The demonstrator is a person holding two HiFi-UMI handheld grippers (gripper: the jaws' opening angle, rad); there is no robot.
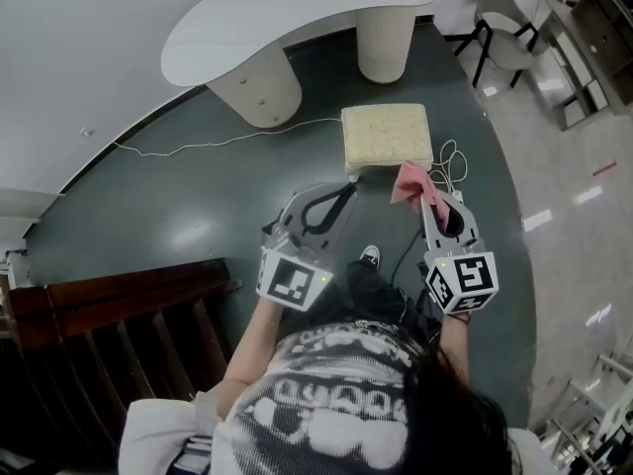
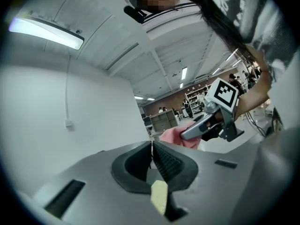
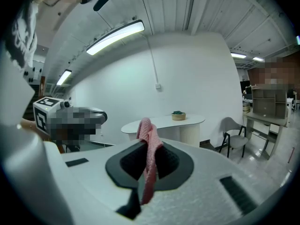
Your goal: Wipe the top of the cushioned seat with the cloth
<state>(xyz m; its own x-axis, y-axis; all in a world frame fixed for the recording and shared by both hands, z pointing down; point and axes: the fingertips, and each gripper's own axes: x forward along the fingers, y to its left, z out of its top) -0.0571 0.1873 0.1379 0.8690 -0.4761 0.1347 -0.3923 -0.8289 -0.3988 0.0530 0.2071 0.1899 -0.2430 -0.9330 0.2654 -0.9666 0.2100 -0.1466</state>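
1. While both grippers hang out in front of the person, the dark floor fills most of the head view, and a white cable trails across it toward the seat.
2. Big white table at the top, curved, standing on two pale round pedestals.
3. Now the cushioned seat: a square, cream-topped block on the floor, just in front of the table's right pedestal and ahead of both grippers. Its top is bare.
4. Left gripper points at the seat's near left corner. Its own view shows the jaws pressed together with nothing between them.
5. Right gripper sits alongside, well apart from the left one, aimed at the seat's near right corner. Its jaws are clamped on the cloth.
6. That pink cloth bunches at the right gripper's tips, right by the seat's near right corner; whether it touches the cushion I cannot tell. In the right gripper view it sticks up above the jaws and hangs down between them.
7. Smallest of all, a little bowl on the tabletop.
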